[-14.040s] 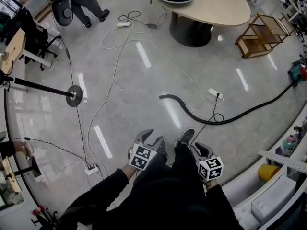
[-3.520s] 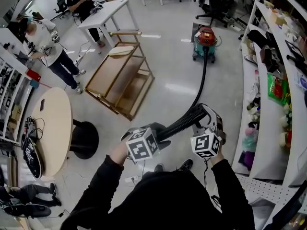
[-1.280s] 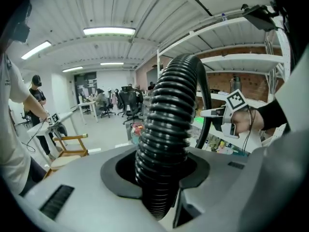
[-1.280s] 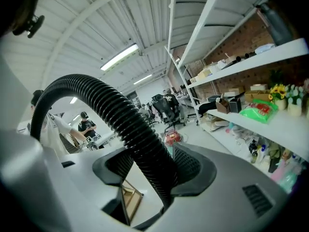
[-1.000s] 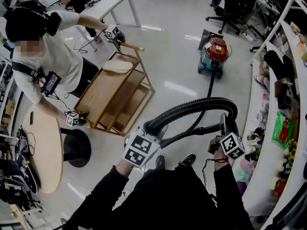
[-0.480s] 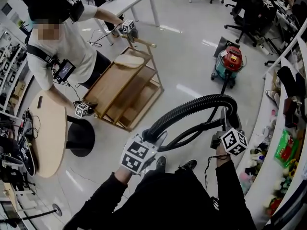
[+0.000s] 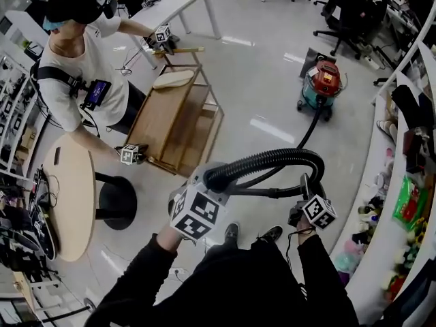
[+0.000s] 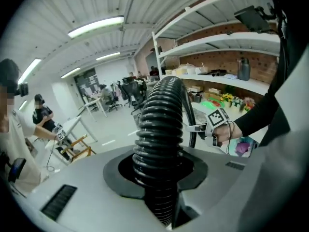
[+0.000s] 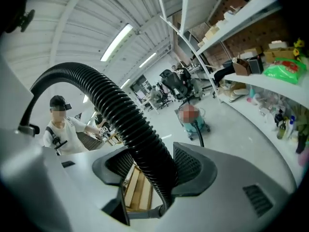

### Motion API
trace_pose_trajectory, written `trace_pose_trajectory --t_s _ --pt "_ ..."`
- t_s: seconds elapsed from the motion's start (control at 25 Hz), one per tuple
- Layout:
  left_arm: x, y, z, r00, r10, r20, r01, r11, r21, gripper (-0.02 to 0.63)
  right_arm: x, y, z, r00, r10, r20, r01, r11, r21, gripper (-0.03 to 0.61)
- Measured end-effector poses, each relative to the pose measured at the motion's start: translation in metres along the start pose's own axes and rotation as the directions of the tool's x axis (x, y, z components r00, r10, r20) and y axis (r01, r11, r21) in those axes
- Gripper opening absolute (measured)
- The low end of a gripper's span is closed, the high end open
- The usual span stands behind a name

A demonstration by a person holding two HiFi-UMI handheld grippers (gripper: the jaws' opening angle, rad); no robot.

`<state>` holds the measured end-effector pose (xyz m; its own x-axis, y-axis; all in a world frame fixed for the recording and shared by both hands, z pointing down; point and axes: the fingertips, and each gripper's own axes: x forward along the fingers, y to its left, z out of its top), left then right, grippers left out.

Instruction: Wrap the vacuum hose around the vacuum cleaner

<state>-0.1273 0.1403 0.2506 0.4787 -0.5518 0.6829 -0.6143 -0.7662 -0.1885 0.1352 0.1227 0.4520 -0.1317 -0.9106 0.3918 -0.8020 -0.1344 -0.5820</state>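
Head view looks down on the wearer's dark sleeves and both grippers at 6 o'clock. The left gripper [image 7: 208, 180] is clenched on the black ribbed vacuum hose [image 7: 272, 158]. From there the hose arches up and across toward 3 o'clock and bends down into the right gripper [image 7: 304, 184]. A thinner run of hose lies almost level under the arch, between the two grippers. Another length climbs toward 1 o'clock across the shiny floor [image 7: 259, 67] to the red and teal vacuum cleaner [image 7: 325, 82], which stands well apart from both grippers.

A wooden trolley [image 7: 178, 114] stands near 11 o'clock. Just beside it is another person [image 7: 76, 70] in a white shirt, holding marker cubes. A round table [image 7: 58, 203] sits at 9 o'clock, and stocked shelves [image 7: 409, 155] run along the 3 o'clock edge.

Left gripper view has the left gripper [image 8: 159, 180] grasping the hose [image 8: 161, 124], which fills the round hollow between the jaws and rises toward 12 o'clock. The right gripper [image 8: 198, 128] shows at 3 o'clock beyond it.

Right gripper view has the right gripper [image 9: 150, 174] closed round the hose [image 9: 123, 117], which lies hard against the mesh pad on the 3 o'clock side. A slim gap shows at the other pad. The hose sweeps up toward 10 o'clock in a wide arc. The vacuum cleaner [image 9: 193, 122] stands small on the floor past the jaws.
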Motion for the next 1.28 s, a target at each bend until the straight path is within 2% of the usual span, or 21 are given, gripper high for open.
trace_pose_trajectory --t_s 0.08,0.16,0.28,0.36,0.44,0.56,0.72,0.84,0.96,1.04,1.12,1.2,1.28 --pt "0.013 -0.020 0.011 0.999 -0.043 -0.019 0.044 0.998 0.054 0.126 -0.001 -0.016 -0.005 0.999 -0.028 -0.019 0.029 0.999 0.046 0.253" --pt "0.025 -0.033 0.020 0.997 -0.070 -0.028 0.072 0.995 0.074 0.122 -0.004 -0.026 -0.008 0.998 -0.055 -0.040 0.058 0.996 0.072 0.253" --pt "0.041 -0.038 0.028 0.995 -0.091 -0.048 0.093 0.995 0.033 0.120 -0.011 -0.038 -0.018 0.988 -0.101 -0.117 0.110 0.991 0.070 0.252" --pt "0.049 -0.038 0.030 0.992 -0.115 -0.049 0.114 0.993 -0.029 0.120 -0.017 -0.037 -0.011 0.990 -0.093 -0.108 0.101 0.993 0.068 0.252" --pt "0.055 -0.038 0.031 0.989 -0.147 -0.031 0.143 0.982 -0.122 0.118 -0.019 -0.027 0.012 0.999 -0.039 -0.034 0.041 0.997 0.066 0.252" --pt "0.060 -0.040 0.028 0.983 -0.182 -0.010 0.174 0.956 -0.238 0.118 -0.014 -0.023 0.069 0.996 0.015 0.082 -0.020 0.998 0.064 0.253" --pt "0.070 -0.070 0.033 0.968 -0.250 0.025 0.246 0.920 -0.306 0.118 -0.001 -0.016 0.164 0.970 0.087 0.227 -0.079 0.996 -0.045 0.256" --pt "0.074 -0.085 0.041 0.966 -0.255 0.050 0.257 0.907 -0.333 0.117 0.010 0.000 0.192 0.956 0.144 0.254 -0.120 0.987 -0.106 0.256" --pt "0.066 -0.067 0.059 0.981 -0.176 0.079 0.192 0.928 -0.319 0.111 0.024 -0.004 0.169 0.968 0.152 0.200 -0.141 0.988 -0.066 0.256" --pt "0.057 -0.048 0.080 0.987 -0.120 0.105 0.145 0.947 -0.285 0.107 0.034 -0.018 0.130 0.982 0.147 0.121 -0.147 0.989 -0.008 0.256" --pt "0.053 -0.034 0.102 0.990 -0.090 0.112 0.113 0.969 -0.221 0.103 0.041 -0.031 0.076 0.986 0.168 -0.004 -0.168 0.985 0.037 0.256" --pt "0.057 -0.032 0.113 0.994 -0.093 0.064 0.100 0.988 -0.118 0.103 0.043 -0.035 0.016 0.961 0.220 -0.169 -0.216 0.975 0.043 0.259" --pt "0.067 -0.041 0.111 0.992 -0.126 -0.028 0.126 0.992 -0.003 0.102 0.037 -0.038 -0.035 0.911 0.247 -0.331 -0.265 0.964 -0.009 0.307"
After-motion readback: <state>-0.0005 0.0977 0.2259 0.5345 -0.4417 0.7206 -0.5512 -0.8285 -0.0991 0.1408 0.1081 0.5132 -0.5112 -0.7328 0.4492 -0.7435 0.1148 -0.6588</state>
